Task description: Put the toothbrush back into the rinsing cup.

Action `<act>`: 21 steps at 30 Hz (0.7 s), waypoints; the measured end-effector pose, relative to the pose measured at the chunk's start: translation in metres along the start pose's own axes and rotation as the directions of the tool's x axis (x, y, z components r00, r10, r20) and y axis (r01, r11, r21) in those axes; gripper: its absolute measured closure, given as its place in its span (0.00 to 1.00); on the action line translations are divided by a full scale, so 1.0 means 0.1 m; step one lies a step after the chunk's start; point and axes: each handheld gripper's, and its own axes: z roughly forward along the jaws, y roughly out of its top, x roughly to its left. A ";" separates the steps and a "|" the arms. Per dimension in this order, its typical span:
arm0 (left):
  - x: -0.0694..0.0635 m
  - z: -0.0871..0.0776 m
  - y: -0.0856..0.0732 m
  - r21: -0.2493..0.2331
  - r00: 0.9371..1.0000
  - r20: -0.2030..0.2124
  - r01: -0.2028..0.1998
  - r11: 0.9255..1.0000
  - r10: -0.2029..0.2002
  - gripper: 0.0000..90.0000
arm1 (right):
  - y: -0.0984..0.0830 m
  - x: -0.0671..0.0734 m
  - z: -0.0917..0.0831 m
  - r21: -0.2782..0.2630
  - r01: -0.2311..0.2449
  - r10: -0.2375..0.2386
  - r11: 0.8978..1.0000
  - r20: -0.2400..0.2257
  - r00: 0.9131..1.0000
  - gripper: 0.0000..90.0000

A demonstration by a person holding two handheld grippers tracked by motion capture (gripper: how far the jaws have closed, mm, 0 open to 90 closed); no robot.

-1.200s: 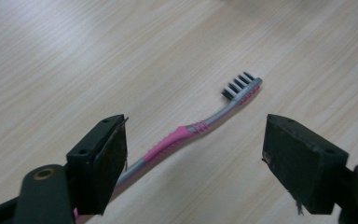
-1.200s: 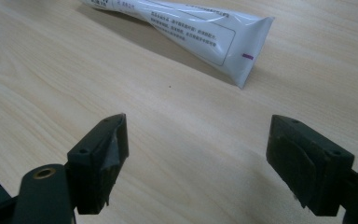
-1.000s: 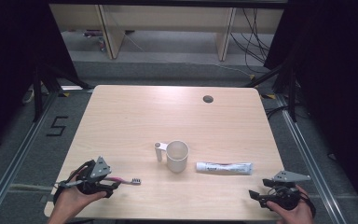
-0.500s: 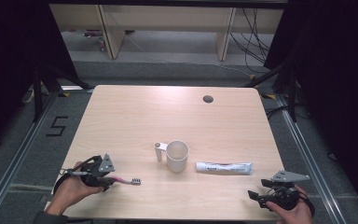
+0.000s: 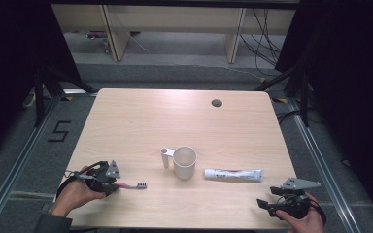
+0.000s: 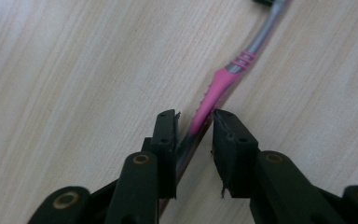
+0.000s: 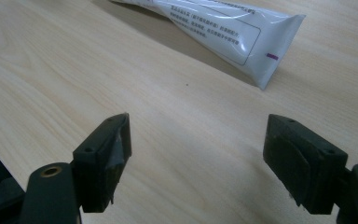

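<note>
- Now your left hand-held gripper (image 6: 193, 140) has just been closing around the toothbrush (image 6: 214, 91) handle, a gap showing on one side.
- Next, pinch firmly, then lift.
- Right hand-held gripper (image 7: 196, 154) rests spread.

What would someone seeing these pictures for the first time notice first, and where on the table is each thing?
The eye goes first to the pink toothbrush lying near the table's front left, its handle between the jaws of the left gripper, which have just been closing around it. At mid-table stands a white mug, with a white toothpaste tube lying to its right. The right gripper waits wide open near the tube's flat end.
</note>
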 end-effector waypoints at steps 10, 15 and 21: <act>0.01 0.02 0.08 0.076 0.997 0.055 0.046 0.996 -0.050 0.88 | 0.00 0.02 0.00 0.018 -0.018 0.018 1.000 -0.009 1.000 0.27; 0.00 0.04 0.17 0.132 0.996 0.062 0.061 0.989 -0.070 0.91 | 0.00 0.03 0.01 0.014 -0.021 0.021 1.000 -0.012 1.000 0.27; 0.01 0.06 0.26 0.201 0.992 0.073 0.086 0.976 -0.103 0.92 | 0.00 0.03 0.01 0.021 -0.012 0.012 1.000 -0.002 1.000 0.28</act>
